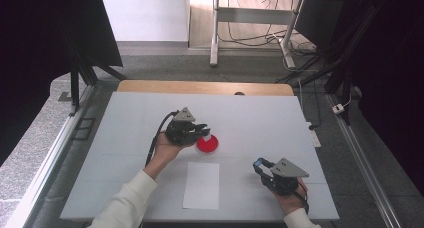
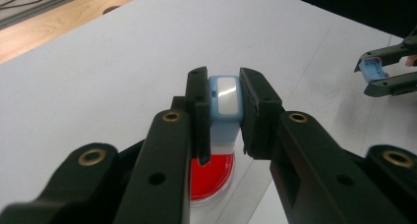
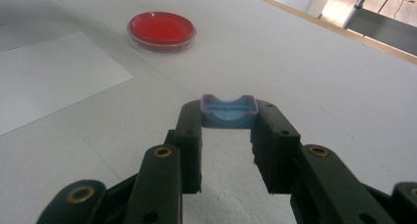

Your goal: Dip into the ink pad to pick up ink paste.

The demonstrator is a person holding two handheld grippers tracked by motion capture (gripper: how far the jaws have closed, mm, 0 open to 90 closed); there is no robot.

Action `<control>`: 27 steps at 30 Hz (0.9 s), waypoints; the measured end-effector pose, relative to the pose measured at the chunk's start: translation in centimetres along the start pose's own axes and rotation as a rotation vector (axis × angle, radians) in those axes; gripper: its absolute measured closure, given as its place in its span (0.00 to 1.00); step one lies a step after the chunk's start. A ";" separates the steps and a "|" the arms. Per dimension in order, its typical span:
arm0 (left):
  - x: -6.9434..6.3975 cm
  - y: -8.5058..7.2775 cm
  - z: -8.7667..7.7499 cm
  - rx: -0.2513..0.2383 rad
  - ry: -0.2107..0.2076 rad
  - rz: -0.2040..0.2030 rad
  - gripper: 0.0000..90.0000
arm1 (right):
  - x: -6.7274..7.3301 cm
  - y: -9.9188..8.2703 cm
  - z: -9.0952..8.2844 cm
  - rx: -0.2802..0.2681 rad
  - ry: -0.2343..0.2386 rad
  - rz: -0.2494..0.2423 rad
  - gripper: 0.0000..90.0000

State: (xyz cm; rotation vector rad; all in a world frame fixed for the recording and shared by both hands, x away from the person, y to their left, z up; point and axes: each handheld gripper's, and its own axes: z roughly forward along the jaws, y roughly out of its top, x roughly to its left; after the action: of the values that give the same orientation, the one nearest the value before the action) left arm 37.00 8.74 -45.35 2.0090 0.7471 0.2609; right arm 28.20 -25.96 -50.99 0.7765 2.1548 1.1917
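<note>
From the high view, the left claw (image 1: 202, 130) hangs directly over the near-left edge of the red dish (image 1: 207, 144), so the dish lies just below and slightly ahead of its tips, while the right claw (image 1: 259, 166) sits well apart from it, low on the white surface (image 1: 260, 118) beyond the sheet of paper (image 1: 201, 185); the left hand is plainly the nearer one to the dish. In the left gripper view, the left claw (image 2: 224, 111) is closed on a light blue stamp body (image 2: 224, 108) held upright, its long axis running down toward the red dish (image 2: 212, 177) right beneath the jaws; the next move likely turns on that straight drop. In the right gripper view, the right claw (image 3: 228, 117) pinches a blue cap (image 3: 228, 112) across its width, open side up, and the red dish (image 3: 161, 30) lies far ahead and to the left of it.
</note>
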 end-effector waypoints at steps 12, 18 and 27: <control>-0.2 0.0 -0.6 0.011 -0.031 0.016 0.83 | 0.0 0.0 0.0 -0.001 0.000 0.000 0.73; -0.3 0.0 -0.9 0.014 -0.038 0.024 0.83 | 0.0 0.0 0.0 -0.001 0.000 0.000 0.73; -0.3 -0.1 -1.2 0.026 -0.041 0.029 0.83 | 0.0 0.0 0.0 0.000 -0.001 -0.003 0.73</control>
State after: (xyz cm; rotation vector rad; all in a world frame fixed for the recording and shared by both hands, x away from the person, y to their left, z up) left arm 36.21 9.45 -44.79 2.0444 0.6992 0.2269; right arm 28.20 -25.95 -51.00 0.7732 2.1551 1.1895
